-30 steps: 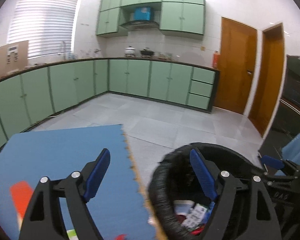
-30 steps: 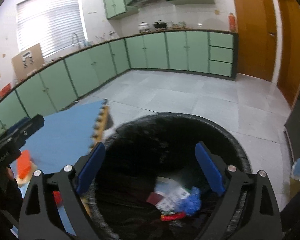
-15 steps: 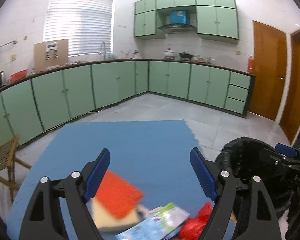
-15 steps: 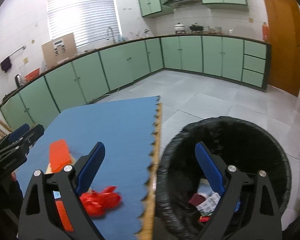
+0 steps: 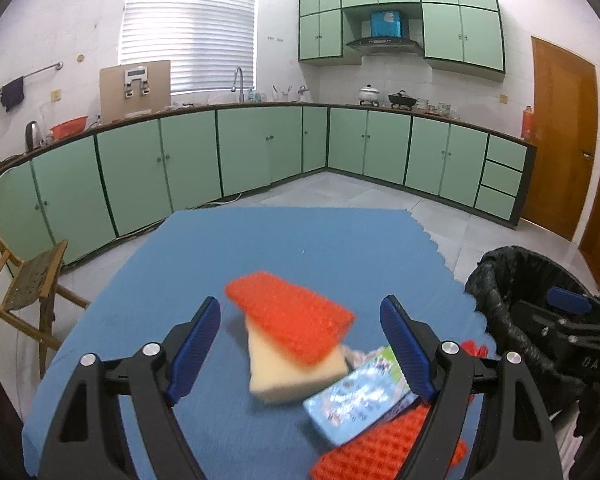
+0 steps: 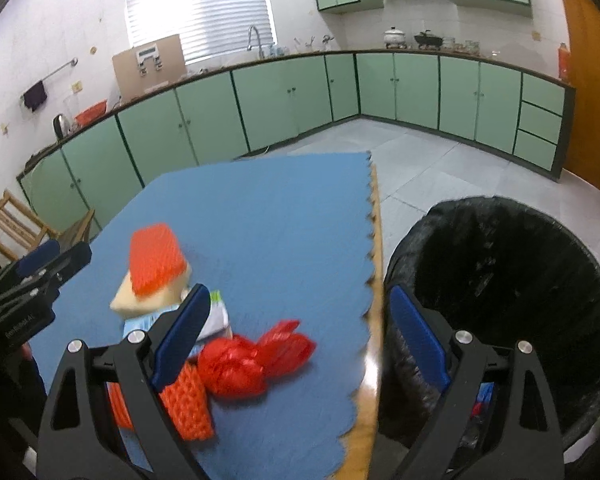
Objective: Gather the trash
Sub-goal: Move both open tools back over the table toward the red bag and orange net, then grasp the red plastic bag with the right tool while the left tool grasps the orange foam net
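Note:
A pile of trash lies on the blue mat [image 5: 300, 248]: an orange foam net [image 5: 292, 314] on a cream sponge block [image 5: 292, 372], a light blue printed packet [image 5: 360, 400], a second orange foam net [image 5: 376, 452] and a crumpled red plastic bag [image 6: 252, 360]. My left gripper [image 5: 300, 352] is open and empty, just above and around the sponge pile. My right gripper [image 6: 296, 340] is open and empty, above the red bag at the mat's right edge. The black-lined trash bin [image 6: 500, 280] stands right of the table, with some trash inside.
The mat [image 6: 268, 216] covers a table with a wooden edge [image 6: 376, 240]. A wooden chair [image 5: 16, 280] stands on the left. Green cabinets [image 5: 260, 152] line the far walls. Grey tiled floor [image 6: 440, 172] lies beyond, and brown doors [image 5: 560, 140] are at the right.
Both grippers have swung left from over the bin to over the table, both still open. The trash pile now sits between the left gripper's fingers and the red bag between the right's.

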### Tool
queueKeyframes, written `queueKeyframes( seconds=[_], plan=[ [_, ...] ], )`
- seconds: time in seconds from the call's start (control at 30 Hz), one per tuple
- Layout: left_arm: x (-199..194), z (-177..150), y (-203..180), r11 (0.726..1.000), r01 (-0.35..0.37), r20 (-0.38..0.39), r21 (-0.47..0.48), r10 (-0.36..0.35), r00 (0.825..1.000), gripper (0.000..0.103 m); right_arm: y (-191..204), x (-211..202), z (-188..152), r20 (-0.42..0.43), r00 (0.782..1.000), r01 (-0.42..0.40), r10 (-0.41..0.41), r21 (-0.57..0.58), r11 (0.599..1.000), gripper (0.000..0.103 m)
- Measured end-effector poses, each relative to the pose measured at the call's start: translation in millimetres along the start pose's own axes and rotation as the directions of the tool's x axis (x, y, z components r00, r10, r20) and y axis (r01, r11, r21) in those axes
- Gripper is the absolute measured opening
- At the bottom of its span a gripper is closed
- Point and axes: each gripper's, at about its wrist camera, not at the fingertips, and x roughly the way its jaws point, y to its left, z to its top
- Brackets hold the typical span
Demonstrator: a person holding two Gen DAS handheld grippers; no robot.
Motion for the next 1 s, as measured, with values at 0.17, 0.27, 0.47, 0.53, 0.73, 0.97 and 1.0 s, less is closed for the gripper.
queueKeyframes(
  seconds=[0.17, 0.27, 0.47, 0.53, 0.73, 0.97, 1.0],
  plan=[
    [-2, -19, 2, 1.0, -0.007, -0.026, -0.008, 0.006, 1.0, 0.08, 10, 11, -19, -0.033, 0.999, -0.015, 0.015, -0.01, 1.0, 0.087],
    [-3, -28, 2, 1.0, -0.007, -0.038, -0.006, 0.006, 0.999, 0.08, 16, 20, -27, -0.054, 0.998, -0.018, 0.016, -0.027, 0.999, 0.087],
    [-2, -38, 2, 1.0, -0.005, -0.049, 0.0, 0.005, 0.999, 0.08, 23, 34, -38, -0.089, 0.996, -0.02, 0.016, -0.039, 0.999, 0.087],
    [0, -40, 2, 1.0, -0.003, -0.057, -0.003, 0.003, 0.998, 0.08, 25, 38, -41, -0.1, 0.995, -0.023, 0.019, -0.041, 0.999, 0.087],
    [6, -43, 4, 1.0, -0.009, -0.071, -0.011, 0.008, 0.997, 0.08, 28, 48, -43, -0.125, 0.991, -0.055, 0.05, -0.042, 0.998, 0.079],
    [9, -45, 9, 1.0, -0.016, -0.082, -0.023, 0.014, 0.997, 0.08, 33, 52, -43, -0.157, 0.979, -0.139, 0.132, -0.034, 0.99, 0.05],
    [8, -46, 9, 1.0, -0.016, -0.082, -0.024, 0.014, 0.997, 0.08, 34, 52, -43, -0.162, 0.975, -0.16, 0.153, -0.032, 0.987, 0.044]
  ],
)
